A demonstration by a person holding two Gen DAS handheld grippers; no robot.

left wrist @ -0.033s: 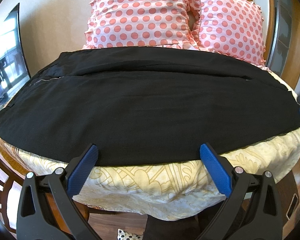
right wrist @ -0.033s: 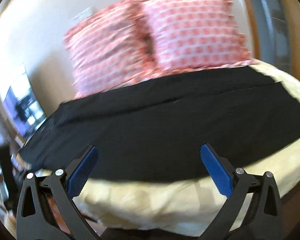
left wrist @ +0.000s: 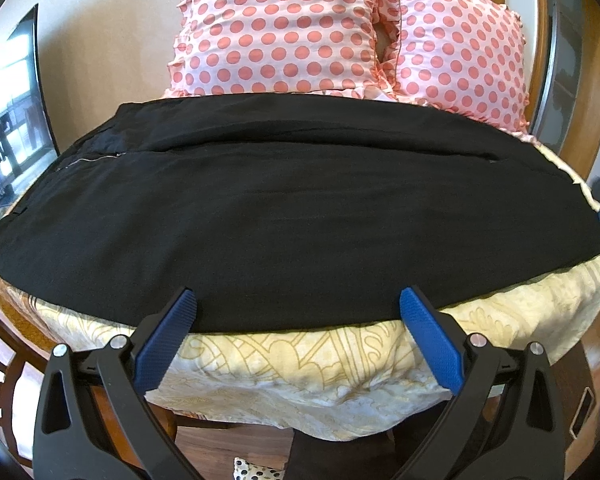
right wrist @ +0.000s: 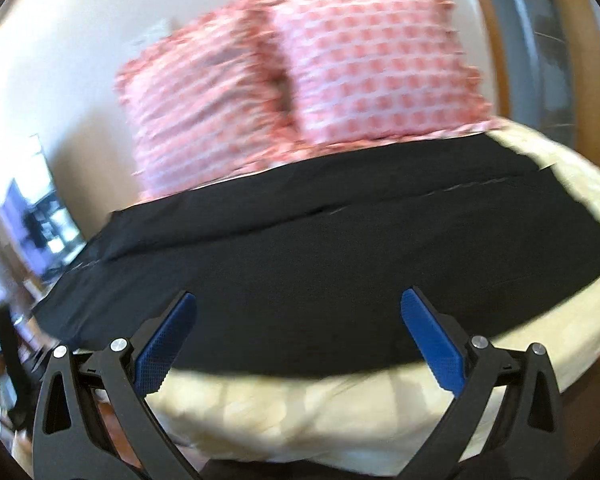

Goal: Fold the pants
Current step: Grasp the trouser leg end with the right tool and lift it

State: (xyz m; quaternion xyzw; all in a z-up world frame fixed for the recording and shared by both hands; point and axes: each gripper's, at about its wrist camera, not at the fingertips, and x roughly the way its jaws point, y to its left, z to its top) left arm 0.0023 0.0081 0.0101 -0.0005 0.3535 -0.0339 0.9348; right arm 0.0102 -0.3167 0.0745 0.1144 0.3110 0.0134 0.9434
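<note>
Two polka-dot pillows [left wrist: 340, 28] far ahead, cream bedspread [left wrist: 320, 364] just below, TV [left wrist: 8, 120] far left, wooden chair [left wrist: 4, 376] low left

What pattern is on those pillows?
Coral polka dots on pale pink pillows; the left wrist view shows it best.

Pants [left wrist: 292, 216] spread across bed [left wrist: 340, 364]; two pillows [left wrist: 284, 28] side by side behind, touching far edge.

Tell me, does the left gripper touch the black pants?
Cannot tell. In the left wrist view the open left gripper has its fingertips over the near edge of the pants, but neither contact nor gap shows plainly.
</note>
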